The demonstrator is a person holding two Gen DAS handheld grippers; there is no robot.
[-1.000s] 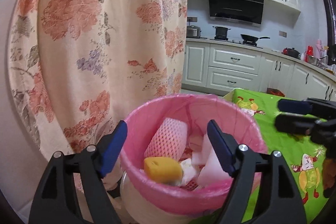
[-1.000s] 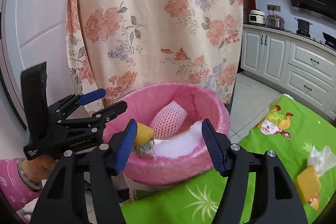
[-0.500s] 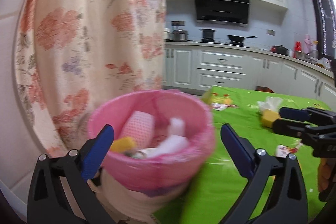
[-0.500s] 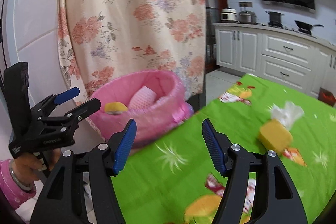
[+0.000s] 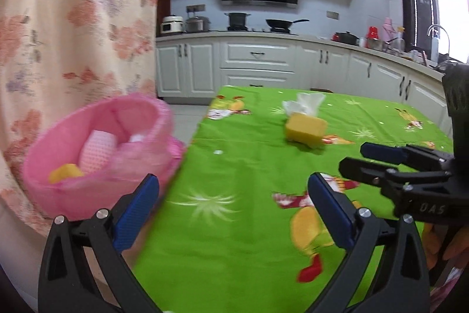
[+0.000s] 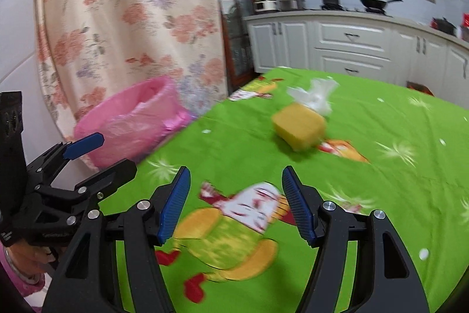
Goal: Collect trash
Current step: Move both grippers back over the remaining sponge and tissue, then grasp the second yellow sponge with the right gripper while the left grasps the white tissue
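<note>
A pink-lined trash bin stands at the table's left edge, holding a pink foam net, a yellow piece and white scraps. On the green tablecloth lies a yellow sponge with a crumpled clear plastic wrap just behind it. My left gripper is open wide and empty over the cloth beside the bin. My right gripper is open and empty above the cartoon print, short of the sponge. Each gripper shows in the other's view: the right gripper, the left gripper.
The green tablecloth with cartoon prints covers the table. A floral curtain hangs behind the bin. White kitchen cabinets and a counter with pots run along the back. A hand in a pink sleeve holds the left gripper.
Both grippers swung right, away from the bin and over the table. The left jaws widened. The sponge and plastic wrap came into view ahead.
</note>
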